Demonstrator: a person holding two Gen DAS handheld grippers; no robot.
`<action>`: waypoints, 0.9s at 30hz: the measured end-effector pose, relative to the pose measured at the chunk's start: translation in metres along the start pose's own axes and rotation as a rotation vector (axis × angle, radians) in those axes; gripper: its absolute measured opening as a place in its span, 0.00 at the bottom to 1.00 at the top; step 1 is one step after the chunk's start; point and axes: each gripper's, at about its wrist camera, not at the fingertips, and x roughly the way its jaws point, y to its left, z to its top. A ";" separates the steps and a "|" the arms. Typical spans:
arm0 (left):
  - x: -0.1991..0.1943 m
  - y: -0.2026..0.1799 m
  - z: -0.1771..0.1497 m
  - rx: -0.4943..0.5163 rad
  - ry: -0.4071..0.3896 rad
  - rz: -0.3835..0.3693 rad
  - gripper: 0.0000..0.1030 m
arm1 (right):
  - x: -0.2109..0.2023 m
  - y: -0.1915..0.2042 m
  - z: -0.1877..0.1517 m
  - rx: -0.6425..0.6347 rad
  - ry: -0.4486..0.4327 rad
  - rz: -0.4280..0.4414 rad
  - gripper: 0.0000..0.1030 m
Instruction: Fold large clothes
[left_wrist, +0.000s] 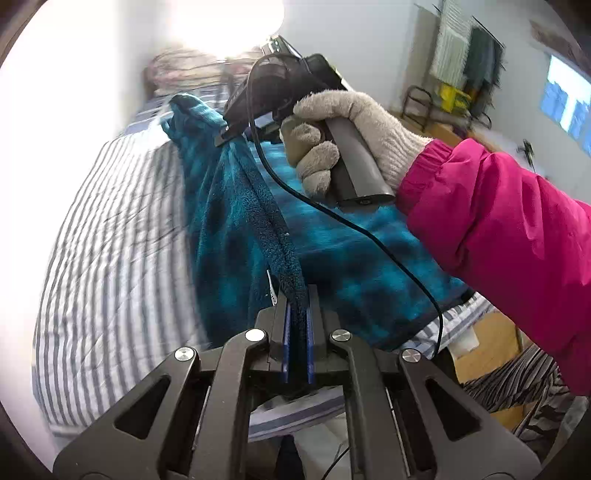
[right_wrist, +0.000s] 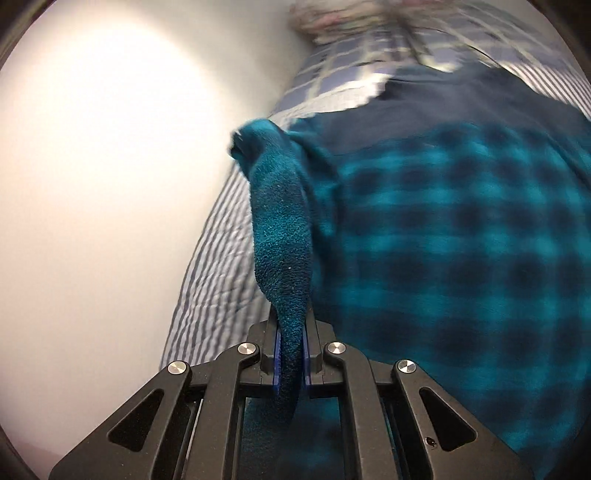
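Teal plaid fleece (left_wrist: 229, 221) on striped bed (left_wrist: 110, 258), edge pinched by left gripper (left_wrist: 298, 317), right gripper (right_wrist: 291, 332).

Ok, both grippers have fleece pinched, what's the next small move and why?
Probably carry the lifted edge across the teal plaid fleece garment and lay it down. The left gripper and right gripper are both shut on that edge, raised off the striped bedding, while the rest lies flat.

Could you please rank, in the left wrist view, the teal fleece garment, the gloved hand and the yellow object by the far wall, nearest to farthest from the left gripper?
From the left gripper:
1. Teal fleece garment, its edge clamped between the pads.
2. Gloved hand, above and to the right, gripping the other gripper's handle.
3. Yellow object, upper right by the far wall.
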 end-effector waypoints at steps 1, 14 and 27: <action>0.005 -0.005 0.001 0.015 0.008 -0.003 0.04 | -0.005 -0.015 -0.001 0.030 -0.006 0.007 0.07; 0.061 -0.042 0.003 0.036 0.113 -0.056 0.04 | 0.001 -0.072 -0.002 0.049 0.044 -0.141 0.07; -0.028 0.009 -0.023 0.025 0.065 -0.197 0.14 | -0.084 -0.028 -0.053 -0.154 0.004 -0.258 0.17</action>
